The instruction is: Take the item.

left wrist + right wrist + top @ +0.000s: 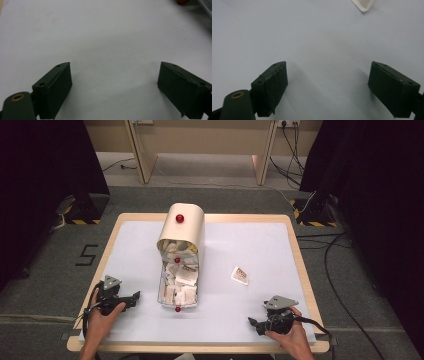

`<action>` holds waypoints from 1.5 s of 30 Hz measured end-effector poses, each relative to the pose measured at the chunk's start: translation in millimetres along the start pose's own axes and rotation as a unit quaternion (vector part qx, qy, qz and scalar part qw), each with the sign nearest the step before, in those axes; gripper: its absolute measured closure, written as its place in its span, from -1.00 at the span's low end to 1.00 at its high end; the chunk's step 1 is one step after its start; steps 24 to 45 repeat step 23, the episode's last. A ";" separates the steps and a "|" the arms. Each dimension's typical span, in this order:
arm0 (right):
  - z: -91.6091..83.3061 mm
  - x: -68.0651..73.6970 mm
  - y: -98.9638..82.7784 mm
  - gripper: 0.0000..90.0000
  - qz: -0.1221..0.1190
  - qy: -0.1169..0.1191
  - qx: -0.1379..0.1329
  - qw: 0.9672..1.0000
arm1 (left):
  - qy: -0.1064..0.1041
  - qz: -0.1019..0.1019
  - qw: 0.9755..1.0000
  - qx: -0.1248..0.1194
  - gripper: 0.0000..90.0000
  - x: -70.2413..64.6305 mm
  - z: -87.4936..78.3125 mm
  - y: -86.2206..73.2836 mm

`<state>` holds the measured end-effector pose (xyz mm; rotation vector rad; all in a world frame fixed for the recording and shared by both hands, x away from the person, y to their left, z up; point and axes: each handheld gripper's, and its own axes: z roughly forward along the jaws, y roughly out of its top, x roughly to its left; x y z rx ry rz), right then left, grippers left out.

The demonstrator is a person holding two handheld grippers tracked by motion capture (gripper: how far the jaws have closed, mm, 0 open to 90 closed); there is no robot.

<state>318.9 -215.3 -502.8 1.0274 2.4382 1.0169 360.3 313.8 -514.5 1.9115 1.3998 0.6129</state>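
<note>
**Packet box open in the middle, both grippers resting apart at the near edge**

Packets [180, 287] fill the box [179, 265], but their print is too small to read, and those under the raised cream lid [182, 227] are half hidden in its shadow.

Left gripper [131, 299] lies low over the white table cover [250, 245], just left of the near end of the box. Its jaws are spread wide, with nothing between them. In the left gripper view [113, 75] only bare cover lies between the jaws; at the top right corner a red knob [182, 1] and a clear edge of the box are cut off by the frame. The left hand [102, 317] holds the gripper from behind, and the forearm enters from the bottom edge.

Right gripper [255, 324] rests well to the right of the box, near the front edge of the table, jaws pointing left. Its jaws are also wide apart and hold nothing. The right hand [292, 337] grips it from behind. In the right gripper view [327, 73] a white corner of a loose packet [362, 5] is cut off at the top edge; in the high view this packet [240, 275] lies alone to the right of the box, between the box and the right gripper.

Red knobs sit on the lid top [179, 218] and at the near end of the box [177, 309].
</note>
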 end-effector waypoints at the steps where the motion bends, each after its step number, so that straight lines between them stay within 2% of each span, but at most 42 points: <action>1: 0.1 -0.1 -0.5 -0.65 0.000 0.001 -0.002 1.000 | 0.000 0.000 1.000 0.000 -0.75 0.0 0.0 0.0; 45: 0.2 -0.1 -1.1 -0.65 0.001 0.003 -0.004 1.000 | 0.000 0.000 1.000 0.000 -0.75 0.0 0.0 0.0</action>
